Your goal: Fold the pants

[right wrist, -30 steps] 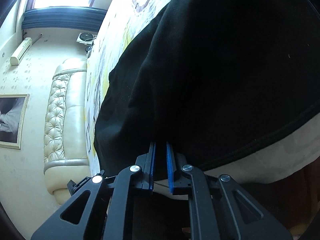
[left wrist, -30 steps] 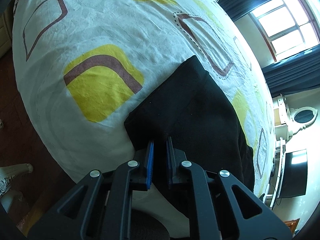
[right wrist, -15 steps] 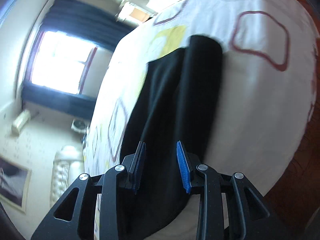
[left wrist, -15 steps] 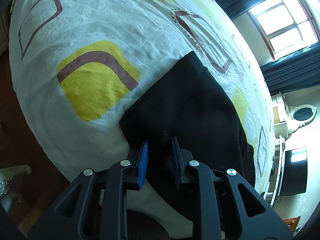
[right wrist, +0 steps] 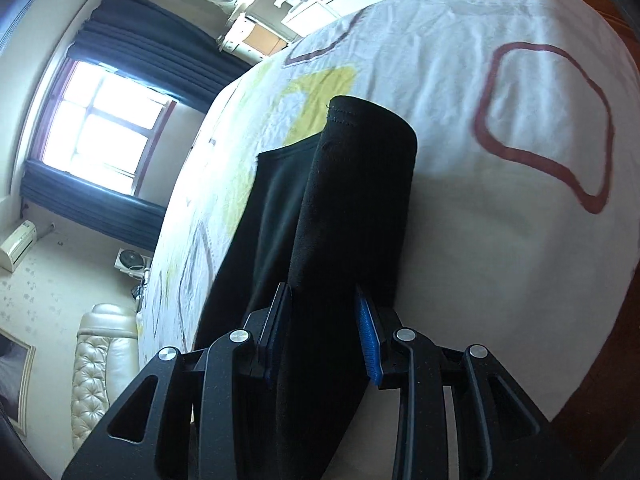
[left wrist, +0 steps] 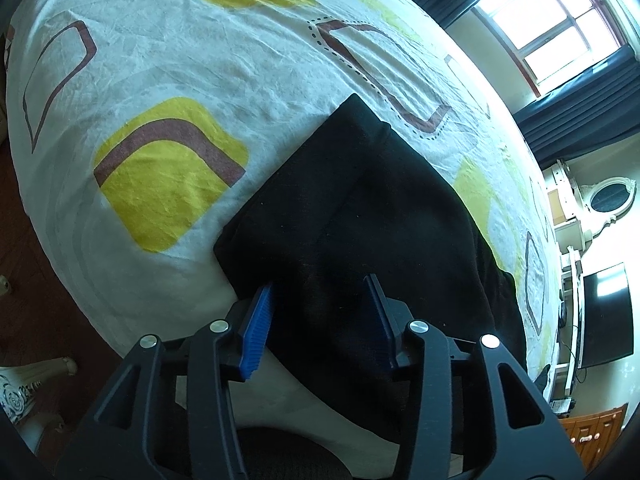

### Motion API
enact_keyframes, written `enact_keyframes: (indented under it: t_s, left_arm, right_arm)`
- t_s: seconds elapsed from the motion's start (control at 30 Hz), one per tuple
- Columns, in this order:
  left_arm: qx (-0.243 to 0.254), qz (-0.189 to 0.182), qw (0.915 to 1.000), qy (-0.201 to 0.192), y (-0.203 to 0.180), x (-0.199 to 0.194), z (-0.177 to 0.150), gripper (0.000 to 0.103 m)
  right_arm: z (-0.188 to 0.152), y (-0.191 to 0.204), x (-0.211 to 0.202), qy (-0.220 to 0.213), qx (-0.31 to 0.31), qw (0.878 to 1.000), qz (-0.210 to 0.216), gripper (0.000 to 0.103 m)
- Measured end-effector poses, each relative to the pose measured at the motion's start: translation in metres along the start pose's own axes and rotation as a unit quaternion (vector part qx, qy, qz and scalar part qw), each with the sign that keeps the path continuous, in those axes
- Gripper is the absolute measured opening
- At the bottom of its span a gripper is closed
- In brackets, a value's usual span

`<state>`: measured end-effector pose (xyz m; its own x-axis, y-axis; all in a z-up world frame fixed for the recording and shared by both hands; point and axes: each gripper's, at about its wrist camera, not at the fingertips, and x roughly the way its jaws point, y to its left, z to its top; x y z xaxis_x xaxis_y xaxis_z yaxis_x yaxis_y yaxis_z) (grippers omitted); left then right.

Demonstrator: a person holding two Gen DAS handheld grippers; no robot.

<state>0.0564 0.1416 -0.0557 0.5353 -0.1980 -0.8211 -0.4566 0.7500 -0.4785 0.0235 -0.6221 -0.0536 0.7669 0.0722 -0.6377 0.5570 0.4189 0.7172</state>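
On my left wrist camera I see the left gripper (left wrist: 320, 312) angled down over the near end of the black pants (left wrist: 360, 216), its jaws having just been opening; they now stand well apart with the cloth lying between them, and the blue pads (left wrist: 256, 328) press on nothing. The pants lie folded lengthwise on the bed sheet (left wrist: 200, 60), a white cover printed with yellow patches and brown outlines, their near end at the bed's edge. Dark wood floor (left wrist: 24, 280) shows at the left, and beyond the bed I make out a bright window (left wrist: 552, 32) with dark blue curtains, an oval mirror (left wrist: 608, 198) and a black screen (left wrist: 606, 316) at the right. On my right wrist camera the right gripper (right wrist: 324, 328) also has its jaws apart after just opening; the pants (right wrist: 352, 208) run up between them as a long dark strip on the sheet (right wrist: 500, 220), and I cannot tell whether the left pad touches the cloth. Around it I see the window (right wrist: 100, 124), a wall air conditioner (right wrist: 18, 246), a small fan (right wrist: 130, 258) and a tufted cream headboard (right wrist: 100, 368); I see no containers in either view
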Motion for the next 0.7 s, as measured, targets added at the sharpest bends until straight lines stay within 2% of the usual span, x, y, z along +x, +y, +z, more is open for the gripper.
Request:
enact_keyframes:
  t_s: [0.1, 0.17, 0.27, 0.33, 0.37, 0.4, 0.47, 0.57, 0.7]
  left_arm:
    - [0.001, -0.003, 1.0, 0.001, 0.0, 0.001, 0.0, 0.047]
    - [0.004, -0.006, 1.0, 0.001, -0.001, 0.001, 0.001, 0.051]
    - [0.008, -0.003, 1.0, 0.0, -0.003, 0.002, 0.001, 0.052]
    - [0.01, -0.002, 0.9999, 0.0, -0.003, 0.002, 0.0, 0.052]
    - [0.009, -0.003, 1.0, 0.0, -0.003, 0.002, 0.0, 0.052]
    - [0.009, -0.003, 1.0, 0.0, -0.003, 0.002, 0.0, 0.053]
    - [0.006, -0.004, 1.0, 0.001, -0.003, 0.003, 0.001, 0.053]
    - [0.006, -0.004, 1.0, 0.001, -0.004, 0.003, 0.0, 0.054]
    - [0.006, -0.004, 1.0, 0.001, -0.003, 0.003, 0.0, 0.055]
  right_arm:
    - [0.001, 0.032, 0.02, 0.016, -0.048, 0.999, -0.001, 0.039]
    - [-0.001, 0.053, 0.032, 0.021, -0.073, 0.997, -0.004, 0.055]
    - [0.003, 0.068, 0.04, 0.031, -0.09, 0.995, 0.008, 0.056]
    - [0.008, 0.071, 0.027, 0.015, -0.082, 0.994, 0.072, 0.056]
    - [0.011, 0.07, 0.016, -0.002, -0.082, 0.993, 0.079, 0.056]
    - [0.013, 0.07, 0.007, -0.023, -0.084, 0.994, 0.068, 0.056]
    - [0.019, 0.057, -0.009, -0.057, -0.066, 0.995, 0.047, 0.056]
    - [0.033, 0.015, -0.03, -0.095, 0.006, 0.995, 0.011, 0.056]
    - [0.037, -0.046, -0.035, -0.085, 0.103, 0.991, -0.004, 0.056]
